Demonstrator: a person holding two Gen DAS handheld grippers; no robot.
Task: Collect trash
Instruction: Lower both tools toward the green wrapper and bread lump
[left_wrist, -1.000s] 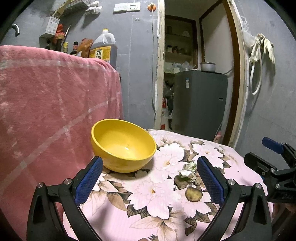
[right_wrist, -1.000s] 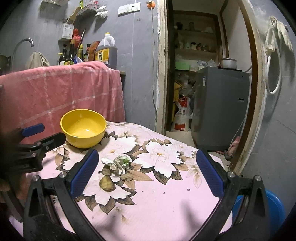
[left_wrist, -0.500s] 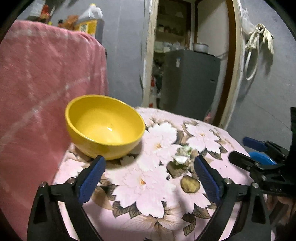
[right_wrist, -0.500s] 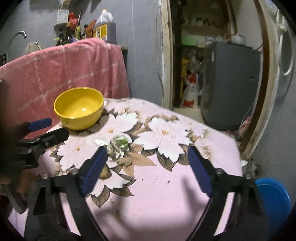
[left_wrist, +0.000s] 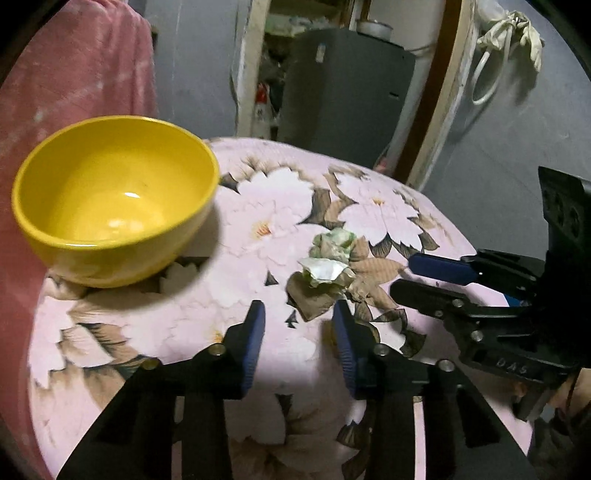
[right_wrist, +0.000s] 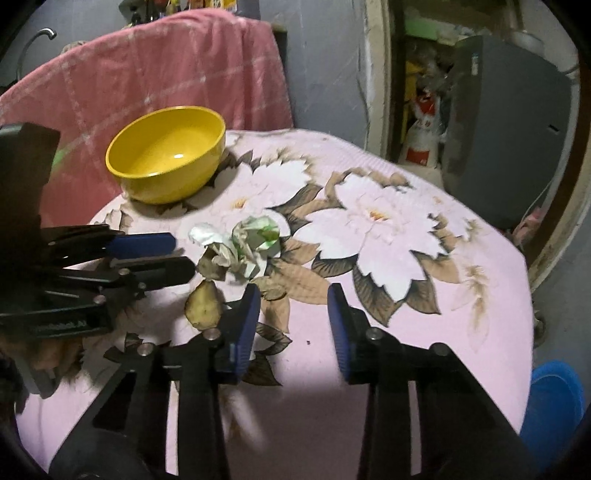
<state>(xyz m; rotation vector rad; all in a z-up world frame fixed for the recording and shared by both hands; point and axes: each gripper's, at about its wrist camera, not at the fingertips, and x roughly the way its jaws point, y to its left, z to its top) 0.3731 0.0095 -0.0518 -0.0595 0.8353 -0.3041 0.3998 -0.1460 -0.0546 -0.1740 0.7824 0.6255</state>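
Observation:
A crumpled white and green paper wad (left_wrist: 328, 258) lies on the pink flowered tablecloth (left_wrist: 258, 206), also in the right wrist view (right_wrist: 247, 245). A brown peel piece (right_wrist: 203, 306) lies beside it. An empty yellow bowl (left_wrist: 110, 195) stands at the back left, also seen from the right (right_wrist: 166, 166). My left gripper (left_wrist: 298, 321) is open, narrowed, just short of the wad. My right gripper (right_wrist: 291, 299) is open, narrowed, near the wad's right side. It enters the left wrist view (left_wrist: 417, 277) from the right.
A pink blanket (right_wrist: 147, 77) hangs behind the bowl. A grey cabinet (left_wrist: 347, 88) stands in the doorway beyond the table. A blue tub (right_wrist: 554, 398) sits on the floor at the right. The table's edge curves near the right.
Both grippers have moved forward and down toward the wad. Both pairs of jaws have narrowed a lot from wide open. The bowl and trash have not moved.

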